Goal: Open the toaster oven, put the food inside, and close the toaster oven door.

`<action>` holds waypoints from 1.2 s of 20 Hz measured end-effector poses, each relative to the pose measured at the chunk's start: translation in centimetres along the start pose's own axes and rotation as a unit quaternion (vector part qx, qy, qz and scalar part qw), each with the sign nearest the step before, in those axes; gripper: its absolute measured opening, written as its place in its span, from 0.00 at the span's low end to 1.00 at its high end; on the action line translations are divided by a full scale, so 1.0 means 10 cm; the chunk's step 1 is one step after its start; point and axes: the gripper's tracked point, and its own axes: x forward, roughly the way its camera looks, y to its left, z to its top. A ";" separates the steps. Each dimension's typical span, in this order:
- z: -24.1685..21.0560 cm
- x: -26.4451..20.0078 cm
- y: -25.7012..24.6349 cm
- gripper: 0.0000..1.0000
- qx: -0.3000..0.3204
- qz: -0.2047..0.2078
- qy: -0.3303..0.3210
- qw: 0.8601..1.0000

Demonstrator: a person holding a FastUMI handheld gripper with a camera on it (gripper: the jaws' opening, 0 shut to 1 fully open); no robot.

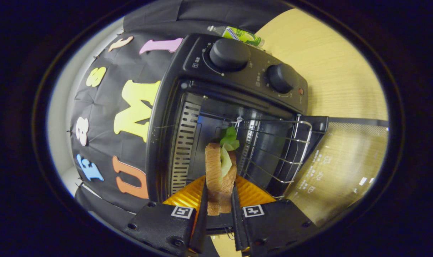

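My view is rolled sideways. My gripper (219, 194) is shut on a sandwich (220, 171), two bread slices with green lettuce sticking out ahead. The sandwich is held at the mouth of the black toaster oven (187, 71), whose glass door (341, 164) lies folded fully open. A wire rack (273, 150) sits slid partly out of the cavity, right beside the sandwich. The dark cavity lies just beyond the lettuce. Two round black knobs (230, 54) sit on the oven's control panel.
The oven stands on a light wooden table (327, 60). A green-labelled plastic bottle (241, 35) lies behind the oven. The booth's black cloth wall (105, 117) hangs next to the oven's far side.
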 end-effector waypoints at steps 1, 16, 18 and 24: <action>-0.05 0.03 0.03 0.37 -0.009 -0.001 0.000 1.000; -0.18 0.19 -0.01 0.46 -0.141 -0.028 -0.007 0.990; -0.24 0.20 -0.02 0.52 -0.170 -0.034 0.009 0.985; -0.39 0.09 0.00 0.78 -0.279 -0.049 0.063 0.957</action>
